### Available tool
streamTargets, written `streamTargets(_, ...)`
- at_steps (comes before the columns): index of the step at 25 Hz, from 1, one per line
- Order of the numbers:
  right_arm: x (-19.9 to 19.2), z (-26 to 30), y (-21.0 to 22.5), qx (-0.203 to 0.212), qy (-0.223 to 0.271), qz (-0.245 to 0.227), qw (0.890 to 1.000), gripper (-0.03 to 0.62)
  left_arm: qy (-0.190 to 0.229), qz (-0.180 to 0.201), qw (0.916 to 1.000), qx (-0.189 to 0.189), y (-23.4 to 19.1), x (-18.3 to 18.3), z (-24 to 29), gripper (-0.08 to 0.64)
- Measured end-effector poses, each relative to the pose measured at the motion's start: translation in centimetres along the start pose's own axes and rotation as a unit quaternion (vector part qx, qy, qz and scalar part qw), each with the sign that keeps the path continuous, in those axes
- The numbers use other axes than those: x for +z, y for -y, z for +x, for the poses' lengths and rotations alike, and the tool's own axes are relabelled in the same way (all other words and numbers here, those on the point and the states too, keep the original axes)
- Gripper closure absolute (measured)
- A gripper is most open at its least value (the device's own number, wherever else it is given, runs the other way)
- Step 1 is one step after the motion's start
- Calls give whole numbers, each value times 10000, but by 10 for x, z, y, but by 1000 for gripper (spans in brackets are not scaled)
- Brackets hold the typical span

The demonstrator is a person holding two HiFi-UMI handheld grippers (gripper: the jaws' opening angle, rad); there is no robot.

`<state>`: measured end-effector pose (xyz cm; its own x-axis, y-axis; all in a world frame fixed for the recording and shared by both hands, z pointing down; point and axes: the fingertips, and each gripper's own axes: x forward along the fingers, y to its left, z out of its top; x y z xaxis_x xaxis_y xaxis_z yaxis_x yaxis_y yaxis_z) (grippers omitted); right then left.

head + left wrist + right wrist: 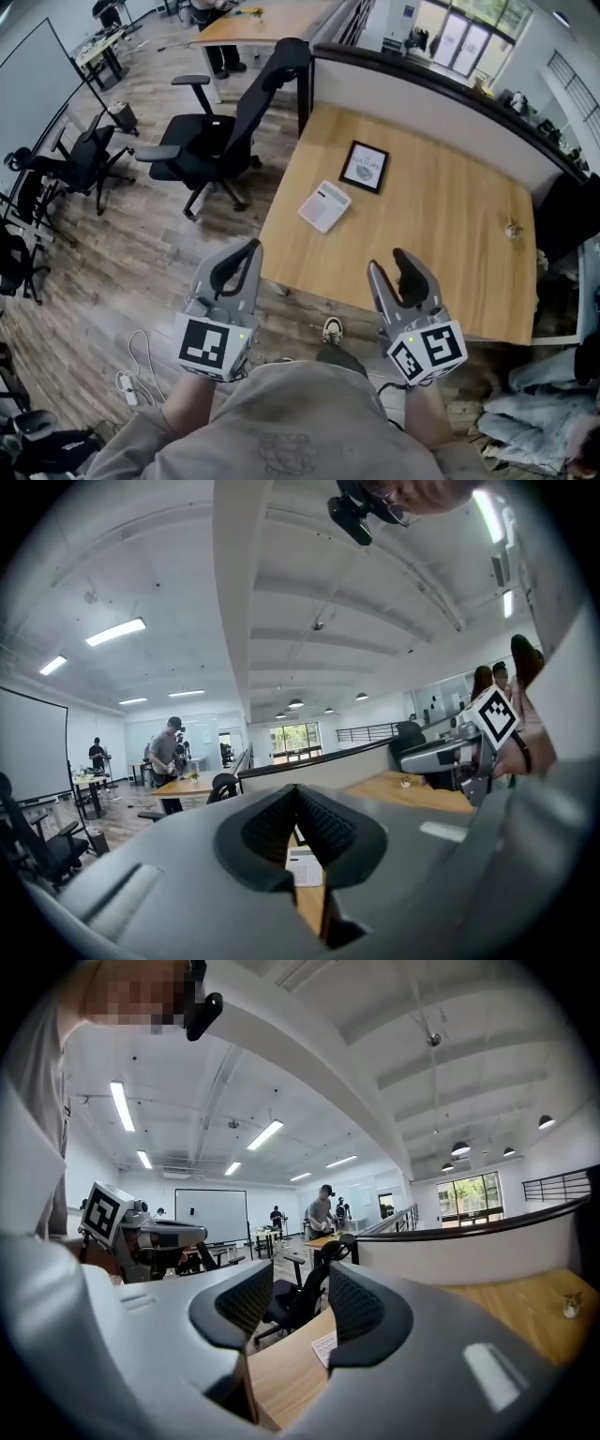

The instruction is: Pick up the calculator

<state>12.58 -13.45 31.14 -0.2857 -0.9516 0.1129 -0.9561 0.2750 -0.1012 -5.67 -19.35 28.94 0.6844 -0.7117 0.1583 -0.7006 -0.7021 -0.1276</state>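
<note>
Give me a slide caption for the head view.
Left tool and right tool poised before a wooden table, with the white calculator lying untouched beside a black-framed picture.

I can't read any text from here. The framed card (364, 167) on the table (450, 234) carries print too small to make out, and the calculator (324, 205) keys blur together.

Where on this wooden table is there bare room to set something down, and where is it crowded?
Bare: the broad middle of the table, between the picture frame and the small ornament near the right edge; also the near strip between the calculator and the front edge. Crowded: only the left part, where calculator and frame lie close together.
</note>
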Motion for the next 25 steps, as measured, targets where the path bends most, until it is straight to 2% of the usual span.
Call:
streamTargets(8, -1, 45, 64, 579, -58, 75, 9983, 423, -190, 7, 9984, 538, 0, 0, 62, 558)
streamTargets(15, -5, 63, 98, 920, -230, -196, 9953, 423, -221, 123, 9958, 877, 7, 2, 96, 560)
streamTargets(20, -10, 68, 110, 1043, -294, -58, 9941, 423, -178, 150, 9954, 927, 11, -1, 107, 559)
streamTargets(25, -16, 84, 115, 1124, -458, 10, 9926, 423, -205, -14, 9961, 858, 3, -2, 116, 560)
